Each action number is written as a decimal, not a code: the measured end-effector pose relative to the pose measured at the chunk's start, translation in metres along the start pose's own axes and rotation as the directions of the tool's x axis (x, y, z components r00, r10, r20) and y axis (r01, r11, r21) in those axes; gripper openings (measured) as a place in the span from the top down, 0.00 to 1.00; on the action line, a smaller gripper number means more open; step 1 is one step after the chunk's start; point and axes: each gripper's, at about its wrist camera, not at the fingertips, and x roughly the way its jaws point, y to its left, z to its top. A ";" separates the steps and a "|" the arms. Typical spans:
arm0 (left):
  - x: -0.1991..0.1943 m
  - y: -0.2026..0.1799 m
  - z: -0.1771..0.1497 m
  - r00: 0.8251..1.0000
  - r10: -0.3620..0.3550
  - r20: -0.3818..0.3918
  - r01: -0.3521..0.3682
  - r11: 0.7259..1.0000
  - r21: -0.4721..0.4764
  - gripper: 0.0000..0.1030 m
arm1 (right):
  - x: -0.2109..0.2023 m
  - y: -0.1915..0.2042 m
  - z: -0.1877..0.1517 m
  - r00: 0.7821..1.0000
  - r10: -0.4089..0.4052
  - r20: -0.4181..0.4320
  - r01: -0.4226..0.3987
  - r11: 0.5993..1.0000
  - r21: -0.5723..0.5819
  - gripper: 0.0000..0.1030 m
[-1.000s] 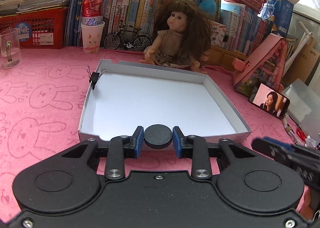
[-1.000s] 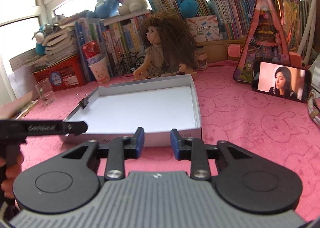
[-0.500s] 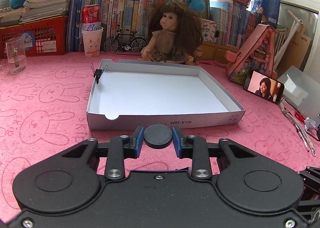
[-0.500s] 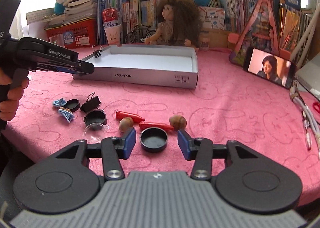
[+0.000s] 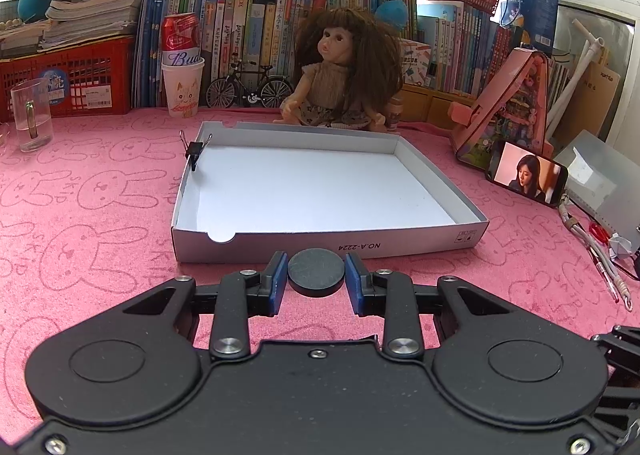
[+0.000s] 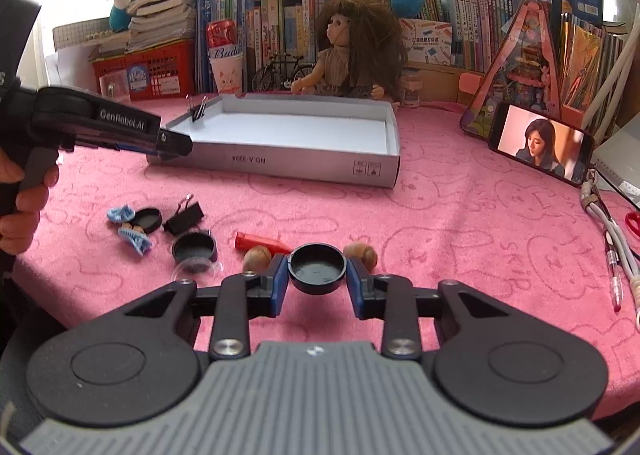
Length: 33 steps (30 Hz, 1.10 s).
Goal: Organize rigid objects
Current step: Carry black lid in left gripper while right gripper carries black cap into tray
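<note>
My left gripper (image 5: 316,268) is shut on a flat black disc (image 5: 316,273), just in front of the white box's front wall (image 5: 320,246). A black binder clip (image 5: 195,151) is clipped to the box's left wall. In the right wrist view my right gripper (image 6: 317,267) has its jaws closing on a black round cap (image 6: 317,270), and both blue pads touch its rim. The cap is low over the pink cloth among loose items: two more black lids (image 6: 195,248), a binder clip (image 6: 185,217), a red piece (image 6: 260,242) and two nuts (image 6: 362,252). The left gripper (image 6: 172,143) shows at the box's near-left corner.
A doll (image 5: 340,75) sits behind the box, with a model bicycle (image 5: 248,89), a paper cup with a can (image 5: 182,87) and a glass (image 5: 31,115) to the left. A phone (image 6: 540,145) leans at the right. Cables and pens (image 6: 608,247) lie near the right edge.
The right gripper drew back from the box to the loose items, and its jaws closed from wide apart onto the black cap. The left gripper backed away from the box, still holding the disc.
</note>
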 end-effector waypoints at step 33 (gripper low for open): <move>0.139 0.029 0.079 0.973 -0.071 -0.221 0.044 0.991 -0.125 0.71 | 0.165 -0.021 0.129 0.981 0.129 -0.146 -0.111 0.986 0.123 0.64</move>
